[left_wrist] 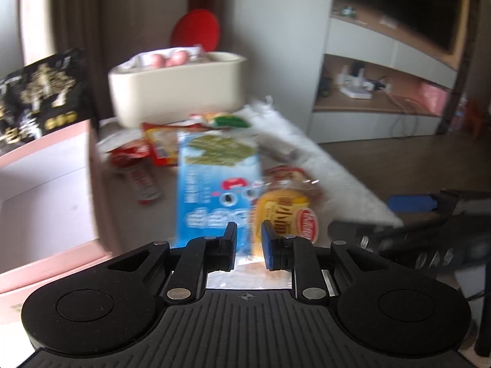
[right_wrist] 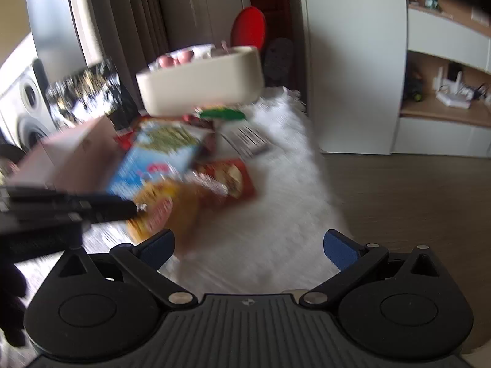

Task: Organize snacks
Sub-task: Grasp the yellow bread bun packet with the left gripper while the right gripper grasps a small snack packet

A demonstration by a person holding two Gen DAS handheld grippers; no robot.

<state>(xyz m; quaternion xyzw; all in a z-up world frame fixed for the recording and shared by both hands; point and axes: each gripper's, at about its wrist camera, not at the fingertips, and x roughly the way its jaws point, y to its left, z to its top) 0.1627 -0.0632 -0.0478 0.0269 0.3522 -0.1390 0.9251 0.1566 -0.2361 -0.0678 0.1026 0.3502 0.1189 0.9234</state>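
Blue snack packet [left_wrist: 214, 184] lies lengthwise, pointing away.

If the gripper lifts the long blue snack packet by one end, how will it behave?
The blue snack packet looks like thin glossy film, so it will probably be light and a little slippery. It is long and flat, so it may bend or droop from one end. It overlaps the yellow packet, which might shift.

At the bottom centre, the left tongs [left_wrist: 248, 247] stand with a narrow gap, the near end of a blue snack packet [left_wrist: 211, 184] between the pads. A yellow snack bag [left_wrist: 285, 214] lies just right of it. A cream bin [left_wrist: 178, 89] sits above, a pink box [left_wrist: 46, 199] at left.
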